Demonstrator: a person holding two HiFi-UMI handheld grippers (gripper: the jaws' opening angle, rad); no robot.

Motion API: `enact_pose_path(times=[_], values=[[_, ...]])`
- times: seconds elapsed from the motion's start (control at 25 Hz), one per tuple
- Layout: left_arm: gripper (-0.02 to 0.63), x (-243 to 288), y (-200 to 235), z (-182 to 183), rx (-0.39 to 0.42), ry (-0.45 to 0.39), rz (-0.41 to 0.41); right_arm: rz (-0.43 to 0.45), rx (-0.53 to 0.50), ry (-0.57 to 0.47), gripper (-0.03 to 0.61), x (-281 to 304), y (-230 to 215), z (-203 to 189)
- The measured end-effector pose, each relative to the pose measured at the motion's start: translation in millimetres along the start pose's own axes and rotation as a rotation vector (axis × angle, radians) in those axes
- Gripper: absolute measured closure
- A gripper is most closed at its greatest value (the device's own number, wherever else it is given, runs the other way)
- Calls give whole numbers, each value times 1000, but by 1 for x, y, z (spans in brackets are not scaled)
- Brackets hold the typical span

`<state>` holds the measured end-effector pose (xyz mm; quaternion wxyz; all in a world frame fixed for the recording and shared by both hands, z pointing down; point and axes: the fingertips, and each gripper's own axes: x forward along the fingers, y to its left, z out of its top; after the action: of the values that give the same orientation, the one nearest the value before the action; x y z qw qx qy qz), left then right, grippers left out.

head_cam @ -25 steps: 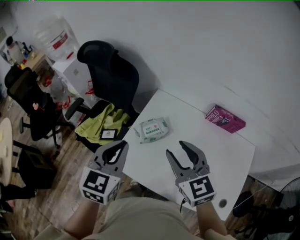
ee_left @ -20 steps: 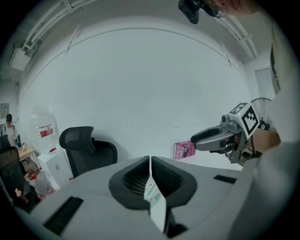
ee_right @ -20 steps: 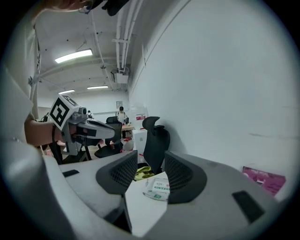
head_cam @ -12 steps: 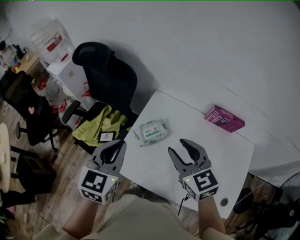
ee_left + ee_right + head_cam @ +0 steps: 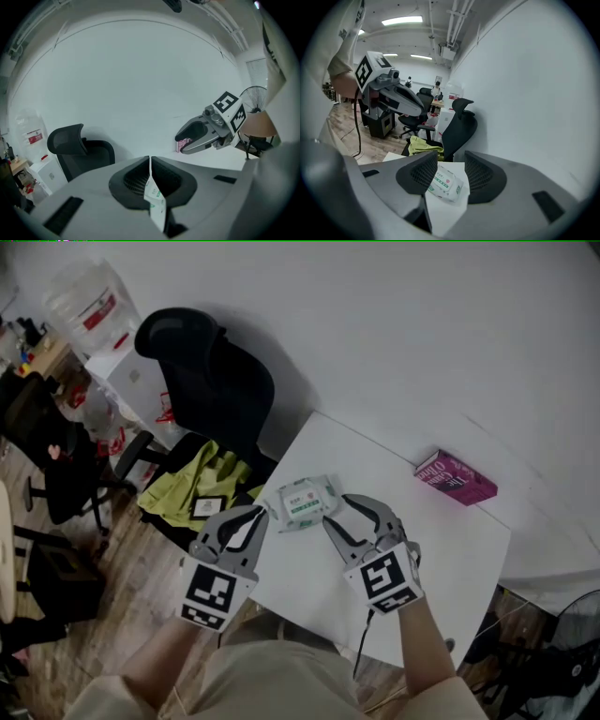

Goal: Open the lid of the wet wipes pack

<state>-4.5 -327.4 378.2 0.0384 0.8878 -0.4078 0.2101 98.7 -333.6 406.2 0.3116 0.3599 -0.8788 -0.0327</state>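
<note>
The wet wipes pack (image 5: 306, 502), white with green print, lies flat near the left edge of the white table (image 5: 441, 531), its lid down. My left gripper (image 5: 259, 513) is shut, its tips just left of the pack's end. In the left gripper view only a sliver of the pack (image 5: 157, 202) shows through the slit between the closed jaws of the left gripper (image 5: 150, 159). My right gripper (image 5: 343, 513) is open just right of the pack. In the right gripper view the pack (image 5: 446, 185) lies on the table ahead, between the spread jaws of the right gripper (image 5: 451, 154).
A pink box (image 5: 457, 478) lies at the table's far right edge. A black office chair (image 5: 202, 376) with a yellow-green cloth (image 5: 195, 486) on its seat stands against the table's left side. A water dispenser (image 5: 89, 306) and more chairs stand further left.
Both grippers have moved forward over the table to either side of the pack. The left stayed shut and the right stayed open. The pack has not moved.
</note>
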Motion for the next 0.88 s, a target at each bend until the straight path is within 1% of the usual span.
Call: enact_pose_path(times=[0.16, 0.28, 0.48, 0.68, 0.8, 0.88], values=[[583, 28, 0, -30, -25, 49, -28, 43, -64, 64, 383, 38, 6, -25], [583, 48, 2, -56, -43, 90, -50, 57, -50, 98, 385, 64, 7, -48], [583, 76, -5, -110, -62, 163, -95, 86, -41, 172, 391, 104, 18, -98], [583, 101, -8, -159, -89, 210, -111, 117, -106, 226, 394, 133, 30, -134], [583, 113, -8, -187, -81, 231, -99, 119, -136, 241, 394, 145, 35, -150], [583, 119, -9, -205, -93, 249, -98, 127, -151, 251, 394, 151, 40, -157]])
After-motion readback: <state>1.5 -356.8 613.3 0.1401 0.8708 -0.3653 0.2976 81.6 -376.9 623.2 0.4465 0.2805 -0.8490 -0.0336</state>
